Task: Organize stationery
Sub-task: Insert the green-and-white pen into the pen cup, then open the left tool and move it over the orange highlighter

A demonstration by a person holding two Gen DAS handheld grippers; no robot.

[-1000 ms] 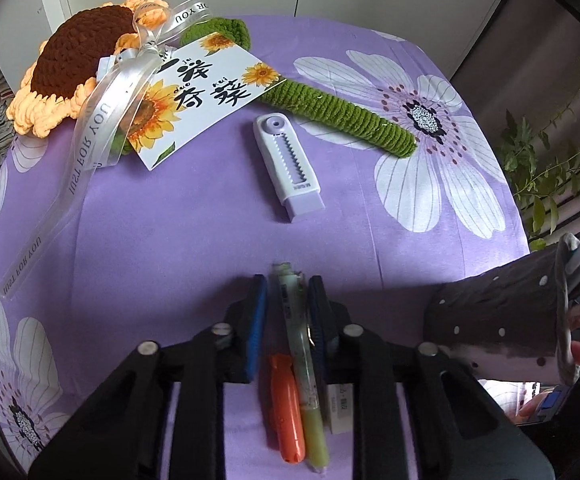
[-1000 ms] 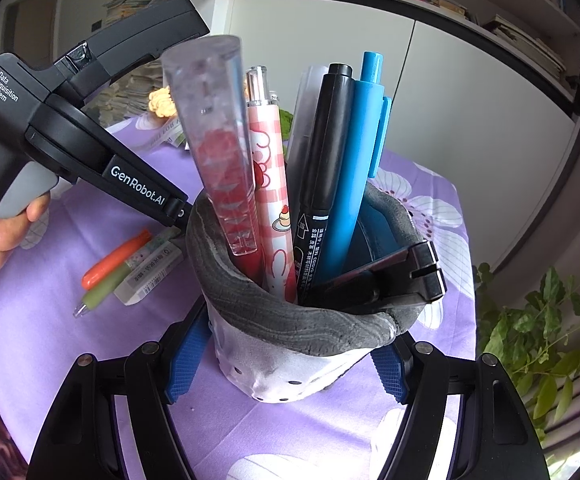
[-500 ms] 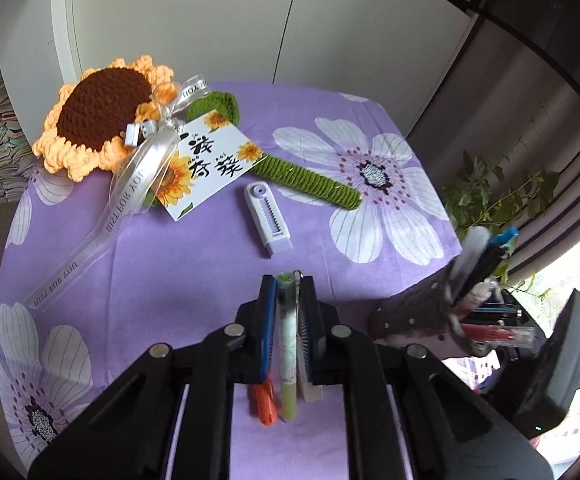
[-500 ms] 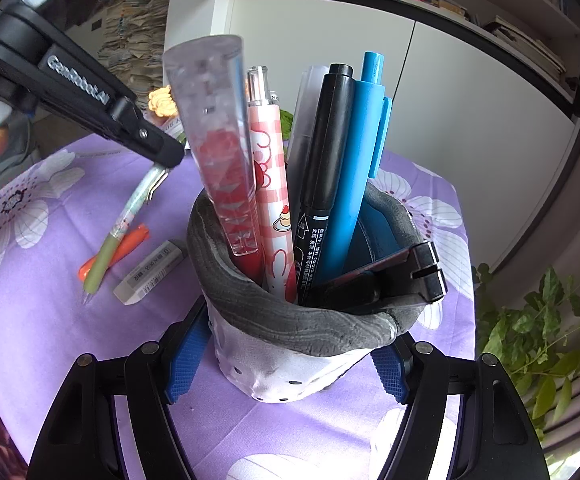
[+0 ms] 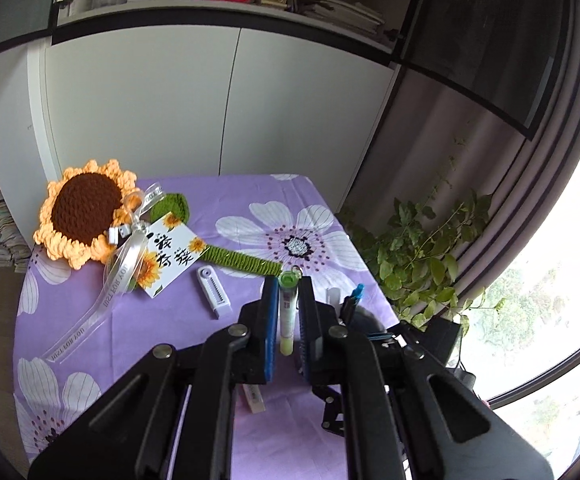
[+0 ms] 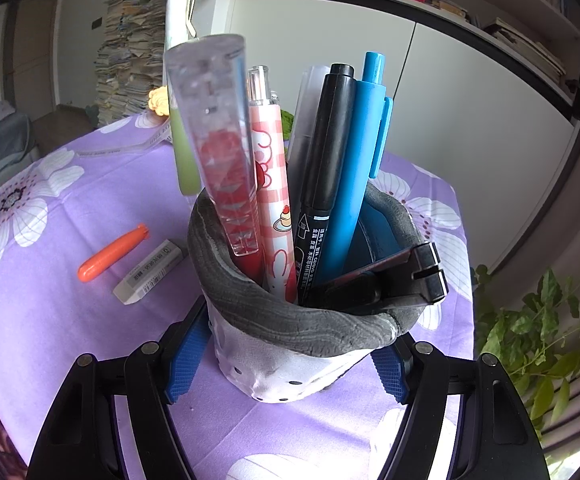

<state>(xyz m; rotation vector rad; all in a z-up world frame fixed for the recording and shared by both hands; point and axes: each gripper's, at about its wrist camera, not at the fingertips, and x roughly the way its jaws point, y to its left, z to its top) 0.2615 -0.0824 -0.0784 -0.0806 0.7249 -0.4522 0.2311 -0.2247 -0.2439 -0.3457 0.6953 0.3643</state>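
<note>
Left gripper (image 5: 289, 312): its jaws were pressed on the green pen (image 5: 287, 312), which stood between the blue pads. The cap end came out past the fingertips and the pale tip hung down behind them, off the cloth (image 5: 90, 320).

Right gripper (image 6: 290, 364): its jaws were set wide around the pouch (image 6: 282, 352), one blue pad on each side wall. The pouch stood upright between them.

Pen from the right view: the pen (image 6: 184, 148) hung just behind the left rim of the pouch, beside the clear ruler (image 6: 218, 140). Its tip was not inside the opening.

Inside the pouch: the ruler, a pink pen (image 6: 270, 184), a black marker (image 6: 326, 168), a blue pen (image 6: 360, 160) and a clip (image 6: 406, 280) filled most of the mouth.

Beyond the fingers: an orange cap (image 6: 112, 252) and an eraser (image 6: 150, 272) lay on the cloth, left of the pouch. A white cutter (image 5: 213, 291) lay further out, near the crochet sunflower (image 5: 84, 212).

Risk 1: the pen tip could hit the ruler or the soft rim, because the free space in the mouth looked small. Then the pen would slide outside and fall on the cloth.

Risk 2: the pouch wall is soft, so a push from the pen could tilt it if the right grip is loose.

Risk 3: a release too high could make the pen bounce out.
</note>
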